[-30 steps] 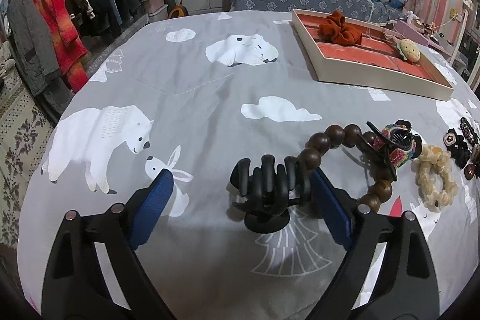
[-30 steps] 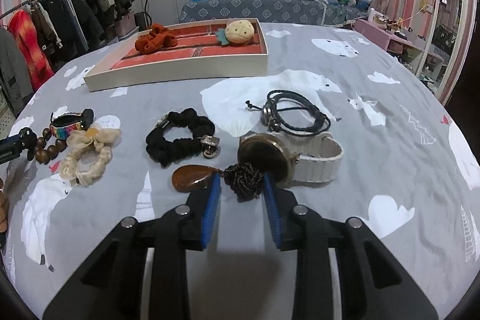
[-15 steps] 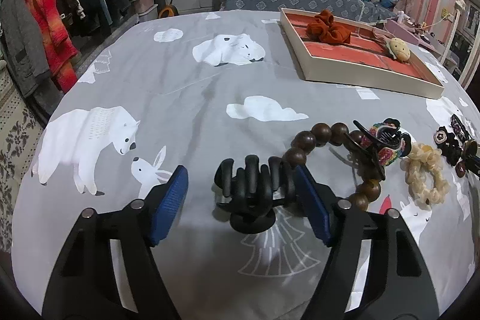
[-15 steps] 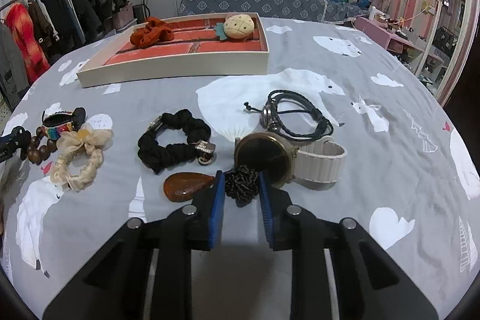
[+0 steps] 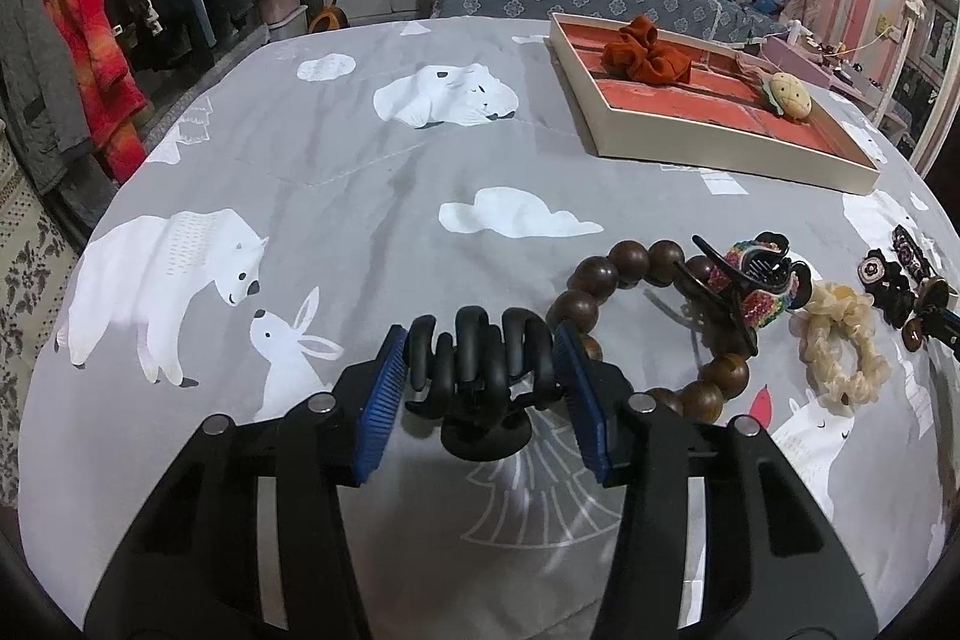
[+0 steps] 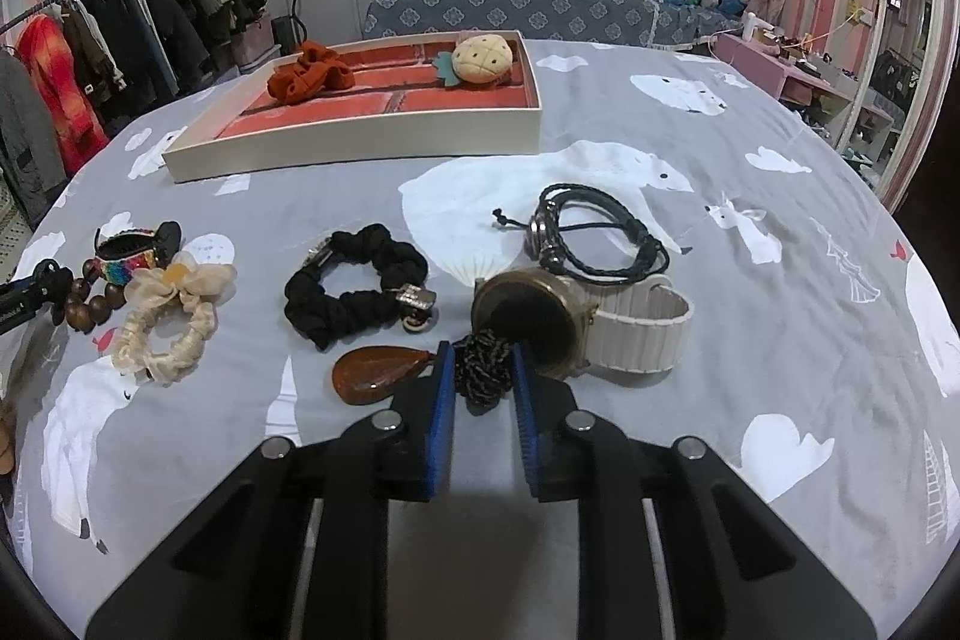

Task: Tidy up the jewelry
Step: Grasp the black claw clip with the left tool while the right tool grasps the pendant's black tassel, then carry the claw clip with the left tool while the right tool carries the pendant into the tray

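On the grey bedspread (image 5: 372, 172), the left gripper (image 5: 480, 370) is closing around a black claw clip (image 5: 480, 364), its pads at the clip's two sides. The clip looks stiff, light and springy, so its outer teeth seem the best hold. The right gripper (image 6: 483, 376) is closing on a bunched dark chain (image 6: 483, 367) beside its amber pendant (image 6: 378, 373). The chain looks limp and slippery, so pinching the bundle seems wise.

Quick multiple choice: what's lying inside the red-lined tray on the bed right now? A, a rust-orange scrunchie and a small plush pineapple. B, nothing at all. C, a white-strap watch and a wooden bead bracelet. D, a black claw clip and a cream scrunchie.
A: in the right wrist view the tray holds only the rust-orange scrunchie and the plush pineapple; everything else lies on the bedspread.
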Demonstrator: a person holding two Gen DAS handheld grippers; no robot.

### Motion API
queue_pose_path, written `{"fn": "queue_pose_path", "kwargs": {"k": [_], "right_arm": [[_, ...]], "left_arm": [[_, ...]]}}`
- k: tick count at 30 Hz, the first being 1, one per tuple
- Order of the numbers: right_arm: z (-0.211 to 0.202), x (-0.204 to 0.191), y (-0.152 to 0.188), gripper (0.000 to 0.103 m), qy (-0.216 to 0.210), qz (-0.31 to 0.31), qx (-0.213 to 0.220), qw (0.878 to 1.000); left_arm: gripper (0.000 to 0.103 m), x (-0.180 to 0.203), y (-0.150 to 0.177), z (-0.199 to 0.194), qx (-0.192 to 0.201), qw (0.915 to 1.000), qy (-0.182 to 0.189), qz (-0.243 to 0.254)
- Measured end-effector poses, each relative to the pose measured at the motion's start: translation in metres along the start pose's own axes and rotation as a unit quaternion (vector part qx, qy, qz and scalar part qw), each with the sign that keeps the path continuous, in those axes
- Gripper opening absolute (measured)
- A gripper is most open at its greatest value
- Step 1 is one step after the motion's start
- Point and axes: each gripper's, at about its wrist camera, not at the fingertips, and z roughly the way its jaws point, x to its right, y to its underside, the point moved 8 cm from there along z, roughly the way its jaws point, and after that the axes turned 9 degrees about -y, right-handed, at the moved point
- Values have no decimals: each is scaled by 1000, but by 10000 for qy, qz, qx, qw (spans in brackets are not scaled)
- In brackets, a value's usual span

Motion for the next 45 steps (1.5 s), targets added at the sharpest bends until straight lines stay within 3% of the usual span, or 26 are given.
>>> {"fn": "queue_pose_path", "kwargs": {"k": [9,15,29,39,45], "right_arm": [[-14,-7,-12,18,-5,-238,283,9993],[-26,-18,-36,17,-121,-486,527,9973],[-26,-30,-129,17,-260,-693,1066,9915],[25,-33,-187,17,-277,-688,1067,9915],[63,-26,-206,17,-324,-554,858,9942]], "left_arm": [[48,-3,-5,-9,105,9999,-108,-16],[48,-5,-27,-25,314,9994,-85,-92],[49,42,-121,-48,810,9962,324,9],[49,101,-167,3,401,9966,716,-55],[49,134,-177,47,-16,9976,688,108]]}}
